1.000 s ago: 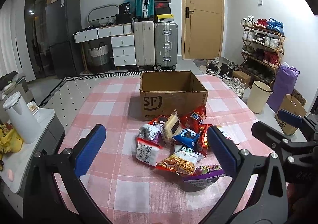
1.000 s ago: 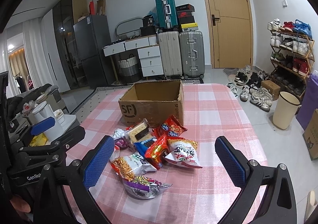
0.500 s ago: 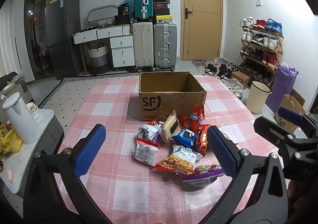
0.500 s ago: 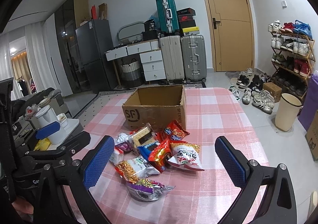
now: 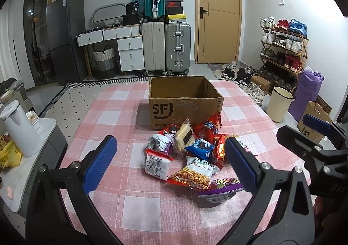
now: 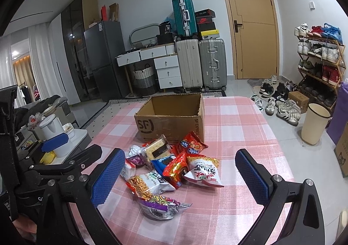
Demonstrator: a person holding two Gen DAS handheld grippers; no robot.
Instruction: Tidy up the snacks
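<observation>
A heap of several snack packets (image 5: 191,153) (image 6: 171,169) lies on the pink checked tablecloth (image 5: 121,114), just in front of an empty brown cardboard box (image 5: 184,101) (image 6: 174,119) marked SF. A purple packet (image 6: 158,203) lies nearest me, a white one (image 5: 156,163) at the heap's left. My left gripper (image 5: 169,164) hovers above the near side of the heap, wide open and holding nothing. My right gripper (image 6: 180,175) is also open and bare, held beside it over the heap. Each gripper shows at the edge of the other's view.
A white kettle (image 5: 19,129) stands on a grey side unit left of the table. Right of the table on the floor are a cream bin (image 5: 279,103), shoes and a shoe rack (image 5: 282,49). Suitcases (image 5: 166,47) and drawers line the far wall.
Both grippers have shifted slightly, the right view tilting up a little. The packets and the box have not moved, and both grippers stay open.
</observation>
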